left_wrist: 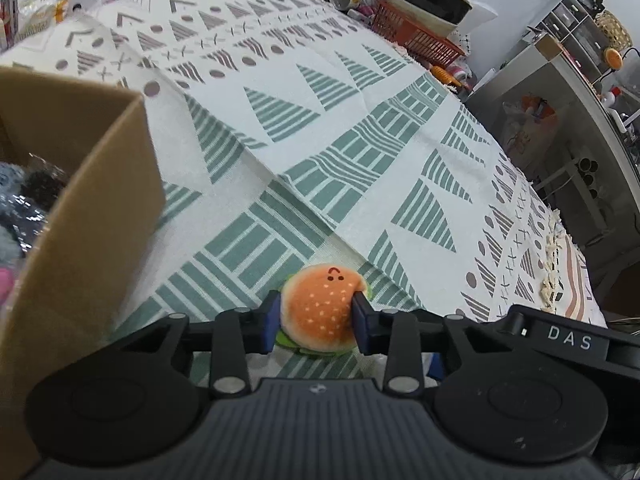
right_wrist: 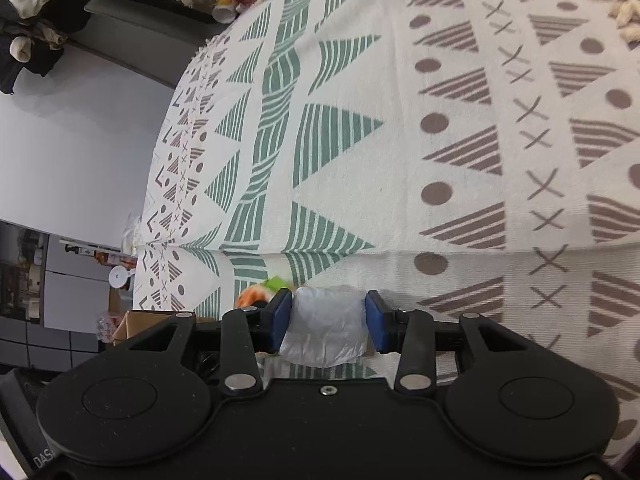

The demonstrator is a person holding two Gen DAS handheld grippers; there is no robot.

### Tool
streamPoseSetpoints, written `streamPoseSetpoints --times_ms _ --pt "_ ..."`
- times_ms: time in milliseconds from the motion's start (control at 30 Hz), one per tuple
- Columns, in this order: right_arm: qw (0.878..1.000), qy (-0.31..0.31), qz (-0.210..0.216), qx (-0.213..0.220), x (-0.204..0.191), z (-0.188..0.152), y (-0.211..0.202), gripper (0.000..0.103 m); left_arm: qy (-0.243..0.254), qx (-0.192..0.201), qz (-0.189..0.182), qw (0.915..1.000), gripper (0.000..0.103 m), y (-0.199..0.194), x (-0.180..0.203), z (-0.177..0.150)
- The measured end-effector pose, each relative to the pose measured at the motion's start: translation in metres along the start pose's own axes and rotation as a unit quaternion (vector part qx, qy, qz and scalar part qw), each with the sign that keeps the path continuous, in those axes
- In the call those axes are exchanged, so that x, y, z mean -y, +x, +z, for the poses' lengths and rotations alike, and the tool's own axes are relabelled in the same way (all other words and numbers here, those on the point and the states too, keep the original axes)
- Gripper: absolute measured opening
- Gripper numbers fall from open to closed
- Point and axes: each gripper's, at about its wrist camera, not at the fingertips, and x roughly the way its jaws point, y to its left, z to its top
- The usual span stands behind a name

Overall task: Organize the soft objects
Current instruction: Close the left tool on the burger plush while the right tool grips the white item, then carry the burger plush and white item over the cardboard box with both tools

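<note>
The left hand-held gripper (left_wrist: 318, 318) is pinching a small plush burger (left_wrist: 322, 308) between its blue pads, holding it just above the patterned cloth (left_wrist: 360, 128) covering the worktop, with an open cardboard box (left_wrist: 80, 208) sitting close on its left and already containing dark and pink soft items. The right hand-held gripper (right_wrist: 327, 320) is squeezing a crinkled silvery-white soft packet (right_wrist: 326, 326) over the same cloth, while the burger's orange and green edge (right_wrist: 260, 292) is peeking out just beyond its left finger.
</note>
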Motion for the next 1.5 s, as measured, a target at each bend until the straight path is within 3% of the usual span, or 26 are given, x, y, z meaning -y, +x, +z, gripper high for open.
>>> streamPoseSetpoints --times_ms 833,1500 --pt "0.994 -0.075 0.022 0.078 -0.037 -0.031 -0.070 0.039 0.010 0.068 0.021 0.9974 0.035 -0.100 0.008 -0.006" --pt "0.984 -0.128 0.043 0.120 -0.088 -0.059 -0.096 0.039 -0.005 0.102 0.008 0.9947 0.036 -0.154 -0.023 -0.003"
